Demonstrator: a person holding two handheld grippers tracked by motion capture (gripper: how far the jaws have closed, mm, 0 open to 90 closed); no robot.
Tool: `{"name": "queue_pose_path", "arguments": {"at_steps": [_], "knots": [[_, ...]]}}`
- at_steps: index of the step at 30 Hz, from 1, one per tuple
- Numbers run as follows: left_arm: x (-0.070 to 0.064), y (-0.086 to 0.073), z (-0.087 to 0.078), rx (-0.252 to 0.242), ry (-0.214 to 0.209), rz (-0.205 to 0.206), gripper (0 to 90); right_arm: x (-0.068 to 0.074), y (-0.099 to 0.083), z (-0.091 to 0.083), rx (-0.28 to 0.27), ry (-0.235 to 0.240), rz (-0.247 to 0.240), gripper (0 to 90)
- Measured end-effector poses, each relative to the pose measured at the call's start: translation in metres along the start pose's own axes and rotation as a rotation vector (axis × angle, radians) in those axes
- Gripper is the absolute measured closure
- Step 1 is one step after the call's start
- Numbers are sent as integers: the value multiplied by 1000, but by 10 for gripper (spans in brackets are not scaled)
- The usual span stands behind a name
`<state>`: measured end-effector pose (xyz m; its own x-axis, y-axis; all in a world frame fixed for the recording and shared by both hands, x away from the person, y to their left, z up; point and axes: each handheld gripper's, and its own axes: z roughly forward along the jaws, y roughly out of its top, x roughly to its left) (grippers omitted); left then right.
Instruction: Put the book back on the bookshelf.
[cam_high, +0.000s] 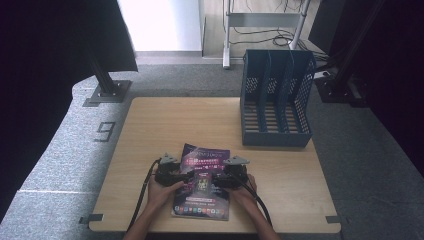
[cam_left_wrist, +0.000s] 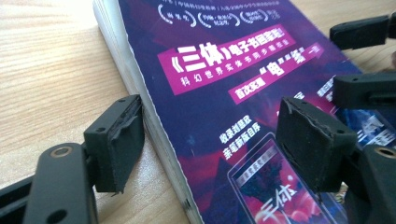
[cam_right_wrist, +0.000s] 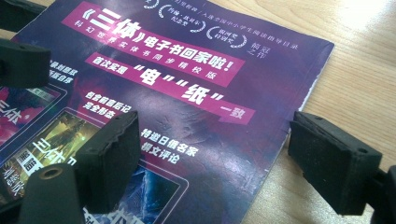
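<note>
A thick paperback book (cam_high: 205, 156) with a purple cover and white Chinese lettering lies flat near the table's front edge. My left gripper (cam_high: 186, 176) is at its left side and my right gripper (cam_high: 214, 179) at its right side, both held low. In the left gripper view the open left gripper (cam_left_wrist: 212, 126) straddles the book (cam_left_wrist: 210, 70): one jaw by the page edge on the wood, the other over the cover. In the right gripper view the open right gripper (cam_right_wrist: 217, 140) likewise straddles the book's (cam_right_wrist: 187, 70) right edge. Neither closes on it.
A blue three-slot file rack (cam_high: 275, 100) stands upright at the back right of the wooden table (cam_high: 170, 125). Black stands and cables sit on the grey floor beyond. Cables trail from both grippers toward the front edge.
</note>
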<state>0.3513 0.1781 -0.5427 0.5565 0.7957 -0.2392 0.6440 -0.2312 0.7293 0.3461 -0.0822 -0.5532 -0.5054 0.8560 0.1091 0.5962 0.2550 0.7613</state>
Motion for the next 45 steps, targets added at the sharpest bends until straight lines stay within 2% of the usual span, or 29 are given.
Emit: {"name": "queue_pose_path", "arguments": {"at_steps": [7, 11, 12, 14, 15, 17, 18, 23, 25, 29, 34, 37, 40, 45], "knots": [[-1, 1, -3, -14, -12, 6, 242, 0, 0, 0, 0, -2, 1, 170], [-6, 3, -5, -18, -20, 41, 242, 0, 0, 0, 1, -3, 1, 170], [-7, 4, -7, -24, -38, 43, 244, 0, 0, 0, -1, -3, 1, 170], [-10, 5, -8, -20, -118, 44, 280, 1, 0, 0, 0, -4, 2, 170], [-13, 5, -6, -14, -138, 56, 303, 1, 0, 0, 0, -4, 3, 170], [-22, 4, -2, 2, -76, 111, 290, 1, 0, 0, 0, -4, 3, 171], [-23, 4, -1, 5, -64, 122, 283, 1, 0, 0, -1, -4, 4, 171], [-18, 7, 0, -6, -44, 101, 301, 1, 0, 0, 0, -4, 3, 171], [-17, 9, 2, -1, -30, 105, 304, 1, 0, 0, 0, -4, 3, 171], [-12, 17, 10, 7, -33, 108, 330, 1, 0, 0, 1, -4, 3, 171], [-10, 26, 20, 18, -42, 87, 336, 1, 0, 0, 0, -4, 4, 171], [-11, 26, 21, 21, -42, 97, 343, 1, 0, 0, 0, -4, 4, 171], [-11, 24, 23, 36, -32, 93, 355, 1, 0, 0, 1, -4, 4, 171], [-13, 24, 24, 33, -17, 91, 366, 1, 0, 0, 0, -5, 4, 171]]}}
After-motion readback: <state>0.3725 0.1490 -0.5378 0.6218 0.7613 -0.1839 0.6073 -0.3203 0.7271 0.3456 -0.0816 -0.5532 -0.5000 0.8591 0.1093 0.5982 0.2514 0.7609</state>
